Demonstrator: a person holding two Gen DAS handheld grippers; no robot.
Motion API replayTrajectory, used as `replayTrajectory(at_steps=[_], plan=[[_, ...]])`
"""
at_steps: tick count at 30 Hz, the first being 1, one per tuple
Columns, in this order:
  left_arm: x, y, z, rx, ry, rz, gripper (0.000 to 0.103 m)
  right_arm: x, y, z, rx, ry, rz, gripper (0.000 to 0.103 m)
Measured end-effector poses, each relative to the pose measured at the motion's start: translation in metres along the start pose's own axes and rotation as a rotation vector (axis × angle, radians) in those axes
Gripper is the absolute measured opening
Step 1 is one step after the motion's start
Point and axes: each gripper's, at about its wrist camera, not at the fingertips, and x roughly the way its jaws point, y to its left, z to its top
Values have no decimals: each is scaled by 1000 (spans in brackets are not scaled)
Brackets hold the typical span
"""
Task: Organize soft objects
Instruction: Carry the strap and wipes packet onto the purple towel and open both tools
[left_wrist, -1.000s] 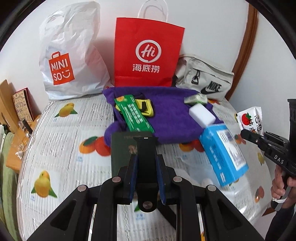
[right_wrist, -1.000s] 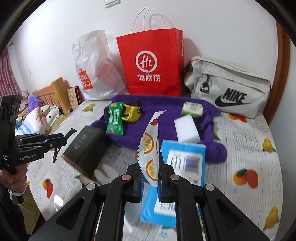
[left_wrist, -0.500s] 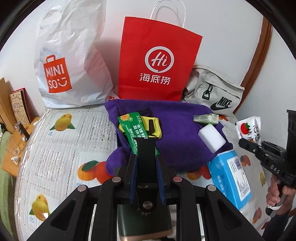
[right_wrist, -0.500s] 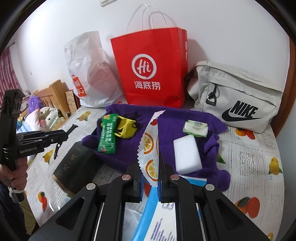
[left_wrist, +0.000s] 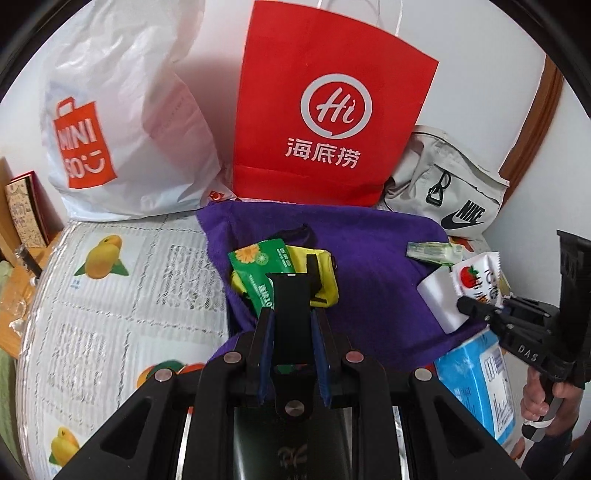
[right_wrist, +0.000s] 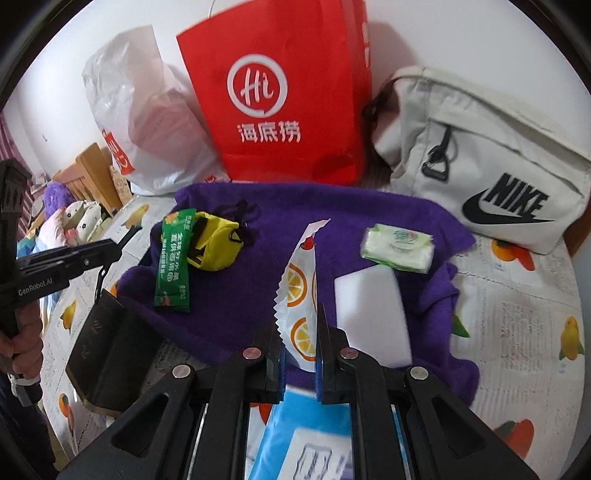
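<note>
A fruit-print cloth covered the table, with a purple towel ahead of both sets of fingers. The left gripper pinched a dark green box. The right gripper, angled downward, pinched a snack packet upright.

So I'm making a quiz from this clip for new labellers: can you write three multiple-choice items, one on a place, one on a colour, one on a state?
1. Where does the green sachet lie?
A. on the purple towel
B. inside the red bag
C. on the white pouch

2. What colour is the paper bag against the wall?
A. blue
B. red
C. green

3. What is the right gripper doing?
A. standing open, empty
B. gripping the white sponge
C. shut on a snack packet

Answers: A, the sachet rests on the towel beside the yellow pouch; B, the bag is red with a white logo; C, the packet stands between the closed pads.
</note>
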Motion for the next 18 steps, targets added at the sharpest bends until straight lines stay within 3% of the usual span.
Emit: replayTrajectory(at_steps=[12, 16, 18], plan=[[33, -1, 16, -26, 37, -12, 20, 37, -2, 10, -3, 127, 36, 13], [41, -2, 19, -28, 43, -13, 20, 42, -4, 9, -2, 133, 25, 14], [46, -3, 20, -24, 54, -14, 20, 42, -4, 10, -5, 128, 24, 26]])
